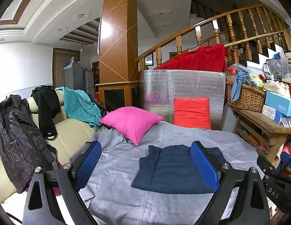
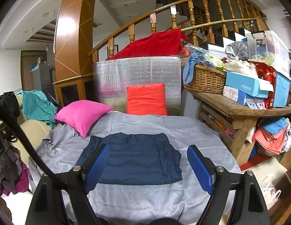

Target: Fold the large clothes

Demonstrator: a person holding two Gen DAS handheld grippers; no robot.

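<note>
A navy blue garment [image 1: 173, 170] lies folded into a flat rectangle on the grey cloth-covered surface [image 1: 126, 196]. It also shows in the right wrist view [image 2: 134, 159] on the same grey cover [image 2: 137, 196]. My left gripper [image 1: 147, 165] is open and empty, held above and in front of the garment. My right gripper [image 2: 148, 167] is open and empty, also above the garment's near side. Neither gripper touches the cloth.
A pink cushion [image 1: 132, 121] and an orange cushion [image 1: 192, 112] sit at the far edge. Jackets and a teal garment [image 1: 79, 106] hang over a cream sofa [image 1: 70, 131] on the left. A cluttered wooden bench [image 2: 239, 108] with a wicker basket [image 2: 205, 78] stands right.
</note>
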